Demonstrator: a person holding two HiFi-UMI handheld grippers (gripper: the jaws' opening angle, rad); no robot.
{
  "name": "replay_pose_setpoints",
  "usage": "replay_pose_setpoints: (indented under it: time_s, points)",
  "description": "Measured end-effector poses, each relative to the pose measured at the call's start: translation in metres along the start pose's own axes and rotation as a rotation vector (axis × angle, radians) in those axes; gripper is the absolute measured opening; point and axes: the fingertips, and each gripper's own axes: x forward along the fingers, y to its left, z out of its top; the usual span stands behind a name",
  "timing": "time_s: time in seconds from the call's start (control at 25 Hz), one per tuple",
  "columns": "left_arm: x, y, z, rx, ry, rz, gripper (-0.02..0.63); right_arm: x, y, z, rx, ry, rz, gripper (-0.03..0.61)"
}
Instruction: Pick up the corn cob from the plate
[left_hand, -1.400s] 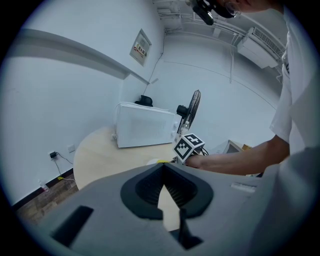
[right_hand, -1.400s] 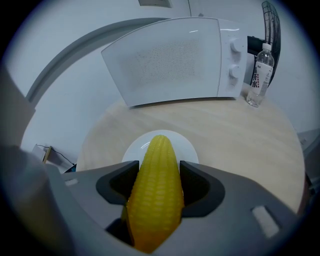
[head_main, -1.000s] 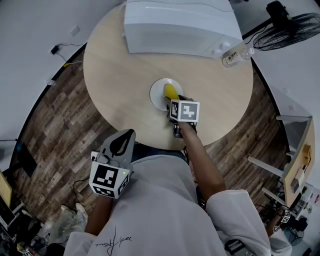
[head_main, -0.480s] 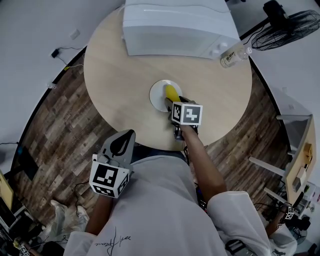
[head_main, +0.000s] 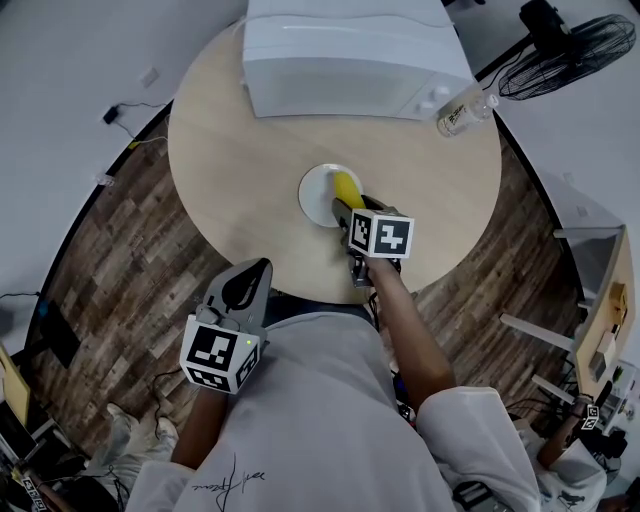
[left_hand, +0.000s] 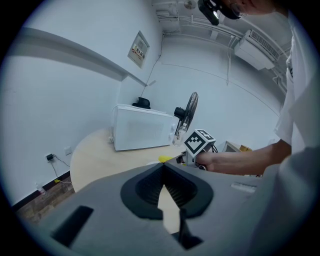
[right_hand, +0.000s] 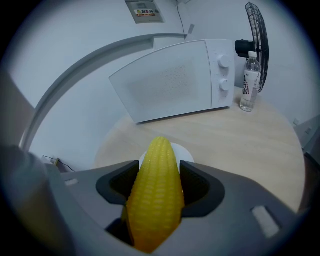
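Table, plate, corn cob (right jaws)

Open tabletop lies left and right of the plate; microwave and bottle obstruct the frame's upper part.

Right gripper view: wall notice at 12 o'clock and bottle label at 2 o'clock carry print too small for you to read.

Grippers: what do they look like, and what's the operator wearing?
The left gripper and right gripper both have grey bodies with black ribbed jaw pads. Each carries a white cube with black square markers. The person wears a white short-sleeved T-shirt.
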Motion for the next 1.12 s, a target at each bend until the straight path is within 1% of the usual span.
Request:
replay_pose_setpoints:
  time_s: [0.28,0.72,1.12]
  points:
    - [0.001,0.003,0.004,0.012,-0.005,-0.01,-0.009,-0.011,0.001,0.004,0.008,-0.024,0.01,0.27]
    - [0.0,0.006,0.01,0.003,-0.018,-0.019,-0.009,-0.032,0.002,0.008,-0.019,-0.052,0.025,0.27]
    - [0.002,0.003,0.016,0.003,-0.033,-0.029,-0.009,-0.052,0.006,0.016,-0.012,-0.095,0.046,0.27]
